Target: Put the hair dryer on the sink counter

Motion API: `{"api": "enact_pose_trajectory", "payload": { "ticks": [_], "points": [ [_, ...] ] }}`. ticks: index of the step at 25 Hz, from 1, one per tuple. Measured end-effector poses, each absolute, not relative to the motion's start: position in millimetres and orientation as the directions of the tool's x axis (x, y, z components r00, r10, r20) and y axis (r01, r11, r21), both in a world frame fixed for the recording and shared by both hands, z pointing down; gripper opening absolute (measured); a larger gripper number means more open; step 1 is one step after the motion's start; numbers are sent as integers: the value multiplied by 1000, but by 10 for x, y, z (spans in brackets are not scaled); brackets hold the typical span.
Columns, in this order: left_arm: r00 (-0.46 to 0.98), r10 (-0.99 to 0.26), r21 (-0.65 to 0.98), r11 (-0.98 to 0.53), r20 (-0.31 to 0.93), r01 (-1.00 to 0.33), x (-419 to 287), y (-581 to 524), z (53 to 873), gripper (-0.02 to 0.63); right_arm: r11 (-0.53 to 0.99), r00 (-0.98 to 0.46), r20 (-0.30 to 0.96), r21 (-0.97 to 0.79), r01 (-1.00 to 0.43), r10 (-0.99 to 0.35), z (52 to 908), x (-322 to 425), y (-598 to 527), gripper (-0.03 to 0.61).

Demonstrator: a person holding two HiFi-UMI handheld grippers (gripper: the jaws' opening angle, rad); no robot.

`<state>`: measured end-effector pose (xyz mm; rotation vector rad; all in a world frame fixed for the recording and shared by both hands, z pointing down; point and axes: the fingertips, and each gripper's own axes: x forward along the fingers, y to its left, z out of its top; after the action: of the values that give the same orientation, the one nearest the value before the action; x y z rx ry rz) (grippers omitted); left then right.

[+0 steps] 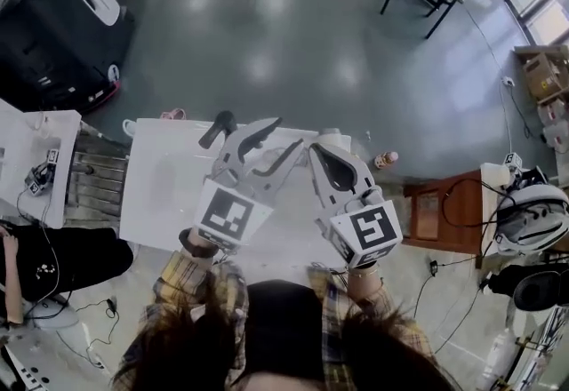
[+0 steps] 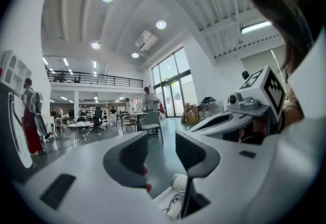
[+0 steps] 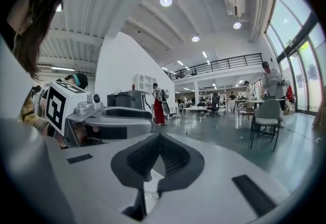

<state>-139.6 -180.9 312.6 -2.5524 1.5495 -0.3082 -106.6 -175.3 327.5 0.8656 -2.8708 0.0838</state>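
Closest to the lens are the person's dark hair and plaid sleeves, with both tools held up in front of them. The one hair dryer, a dark shape, lies at the far edge of the white tabletop. It is ahead of the left tongs and off to their left, apart from them and touched by neither tool. The left tongs stand about half open with nothing between the pads; their own view shows only floor and a pale cable through the gap. That width looks suited to the dryer's handle, though they point out into the hall and not down at it. The right tongs, just beside the left pair, have their tips together and grip nothing, which suggests they are idle here. There are two tongs, one dryer and one tabletop. That surface may itself be the sink counter, since a ribbed metal rack adjoins it further left, so whether the dryer needs moving I cannot tell. A single small bottle stands beyond the right tongs, to their right.
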Motion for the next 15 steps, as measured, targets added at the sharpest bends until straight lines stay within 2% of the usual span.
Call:
{"api": "enact_pose_trajectory", "payload": {
  "ticks": [3, 7, 15],
  "points": [
    [415, -909, -102, -416, 35, -904, -1511, -1689, 2947, 158, 858, -851, 123, 5, -514, -511, 3130, -1216, -1685, 15],
    [387, -922, 8, -387, 8, -922, -1631, -1562, 2879, 110, 872, -866, 111, 24, -489, -488, 3052, -1344, -1645, 15],
    [381, -924, 80, -379, 11, -922, -1666, -1499, 3001, 33, 877, -873, 86, 30, -480, -481, 3006, -1403, -1610, 15]
  ]
}}
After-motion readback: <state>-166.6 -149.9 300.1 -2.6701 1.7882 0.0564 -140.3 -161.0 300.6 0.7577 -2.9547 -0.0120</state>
